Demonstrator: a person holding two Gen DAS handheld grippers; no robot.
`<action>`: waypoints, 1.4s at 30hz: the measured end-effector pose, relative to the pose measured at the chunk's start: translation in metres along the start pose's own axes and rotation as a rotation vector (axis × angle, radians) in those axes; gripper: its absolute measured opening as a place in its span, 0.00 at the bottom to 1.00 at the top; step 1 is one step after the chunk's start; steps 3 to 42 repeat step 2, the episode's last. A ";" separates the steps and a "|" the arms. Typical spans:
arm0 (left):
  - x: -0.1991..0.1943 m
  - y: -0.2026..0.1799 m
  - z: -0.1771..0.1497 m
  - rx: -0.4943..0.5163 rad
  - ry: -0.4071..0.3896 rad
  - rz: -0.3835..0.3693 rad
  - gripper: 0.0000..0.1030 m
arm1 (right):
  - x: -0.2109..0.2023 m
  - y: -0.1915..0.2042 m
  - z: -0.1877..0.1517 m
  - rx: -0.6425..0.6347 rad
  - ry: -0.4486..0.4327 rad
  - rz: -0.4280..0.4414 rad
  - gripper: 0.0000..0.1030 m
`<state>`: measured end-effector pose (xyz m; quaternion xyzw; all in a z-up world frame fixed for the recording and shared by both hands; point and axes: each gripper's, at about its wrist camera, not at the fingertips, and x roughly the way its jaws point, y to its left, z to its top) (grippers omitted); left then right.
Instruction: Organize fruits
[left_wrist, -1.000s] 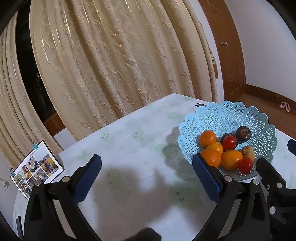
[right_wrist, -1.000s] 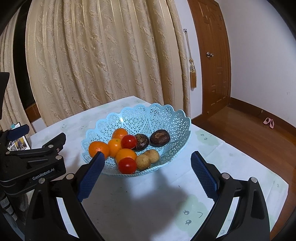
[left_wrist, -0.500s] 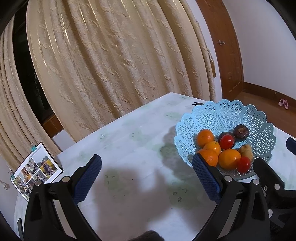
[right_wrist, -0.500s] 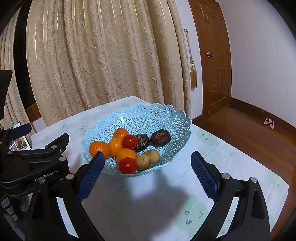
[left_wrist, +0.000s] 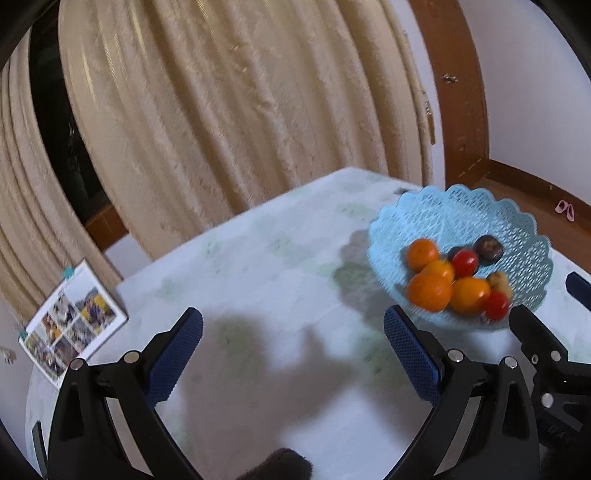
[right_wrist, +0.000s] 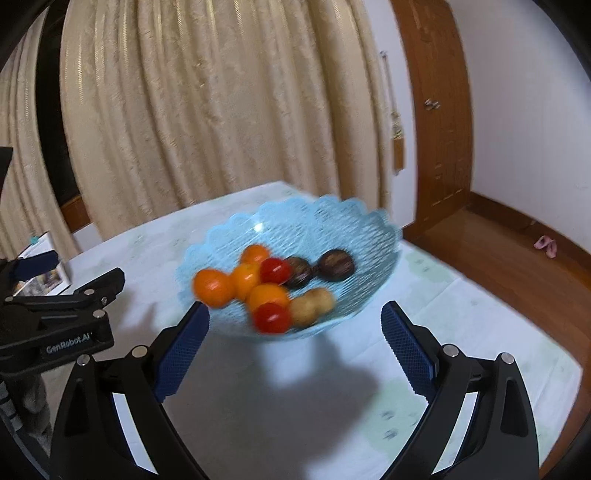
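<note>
A light blue lattice basket (right_wrist: 343, 225) stands on the table and holds several oranges (right_wrist: 213, 286), two red tomatoes (right_wrist: 271, 317), two dark round fruits (right_wrist: 336, 264) and a tan potato-like piece (right_wrist: 312, 302). The basket also shows in the left wrist view (left_wrist: 491, 221), at the right. My right gripper (right_wrist: 295, 332) is open and empty, just in front of the basket. My left gripper (left_wrist: 293, 343) is open and empty over bare tablecloth, left of the basket. The left gripper's body (right_wrist: 62, 317) shows at the left of the right wrist view.
The table has a pale patterned cloth (left_wrist: 258, 266). A photo calendar (left_wrist: 72, 319) stands at the table's left edge. Cream curtains (right_wrist: 207, 103) hang behind. A wooden door (right_wrist: 436, 110) and wooden floor (right_wrist: 517, 251) lie to the right, past the table edge.
Both grippers have shifted; the views are blurred with motion. The basket appears closer and more central in the right wrist view. Both grippers stay open and empty.
</note>
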<state>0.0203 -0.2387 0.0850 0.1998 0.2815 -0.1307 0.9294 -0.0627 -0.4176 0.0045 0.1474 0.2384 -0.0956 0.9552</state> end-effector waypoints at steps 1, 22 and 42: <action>0.000 0.006 -0.005 -0.008 0.013 0.004 0.95 | 0.001 0.004 -0.003 -0.003 0.021 0.026 0.93; 0.001 0.012 -0.009 -0.013 0.025 0.008 0.95 | 0.003 0.008 -0.004 -0.009 0.038 0.045 0.93; 0.001 0.012 -0.009 -0.013 0.025 0.008 0.95 | 0.003 0.008 -0.004 -0.009 0.038 0.045 0.93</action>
